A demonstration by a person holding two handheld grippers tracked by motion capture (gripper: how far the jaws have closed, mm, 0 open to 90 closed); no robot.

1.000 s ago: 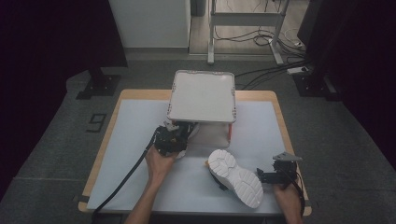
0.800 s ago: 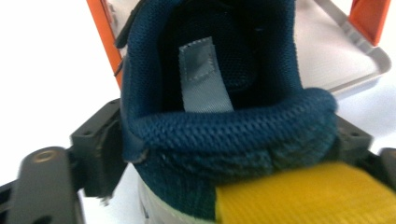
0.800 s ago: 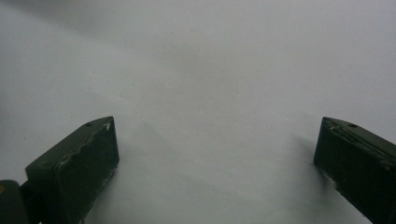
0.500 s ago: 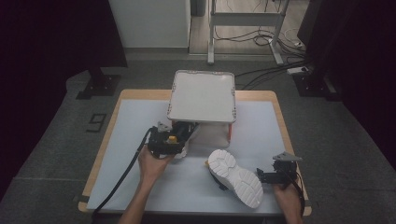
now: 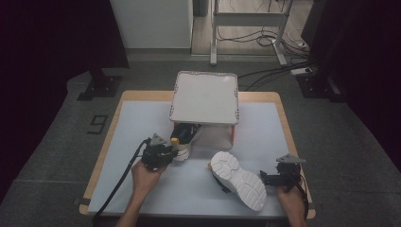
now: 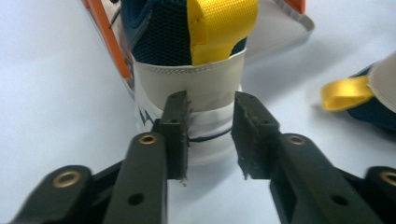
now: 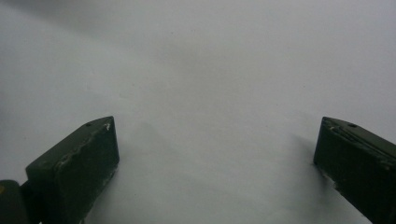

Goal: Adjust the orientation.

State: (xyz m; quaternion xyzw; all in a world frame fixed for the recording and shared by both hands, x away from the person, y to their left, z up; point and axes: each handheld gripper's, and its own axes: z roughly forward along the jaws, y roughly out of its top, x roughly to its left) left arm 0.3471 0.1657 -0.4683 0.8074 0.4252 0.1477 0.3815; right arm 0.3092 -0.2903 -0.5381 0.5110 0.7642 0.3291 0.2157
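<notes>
Just in front of the shoe box (image 5: 204, 97), which stands at the middle of the tabletop's far edge, the left gripper (image 5: 160, 152) has the heel of a navy-and-white sneaker (image 5: 185, 137) between its jaws; the shoe's toe points into the box's open front. Seen from the left gripper view, the jaws have just been closing and now pinch the white heel counter (image 6: 210, 119) below the yellow pull tab (image 6: 219, 28), standing narrowly apart with the heel wedged between them. To do this pull well, I judge the grip should stay low on the stiff heel, not on the soft collar, and the draw should run straight back toward the near edge so the toe clears the box without tipping it. The second sneaker (image 5: 239, 179) lies sole-up near the near right corner, so the path should keep left of it. The right gripper (image 5: 269, 178) rests beside that shoe with its jaws wide apart over bare tabletop (image 7: 210, 70), holding nothing. Compared with a second ago, the left hand and the shoe sit farther out from the box, toward the near left; the right hand is unchanged.
</notes>
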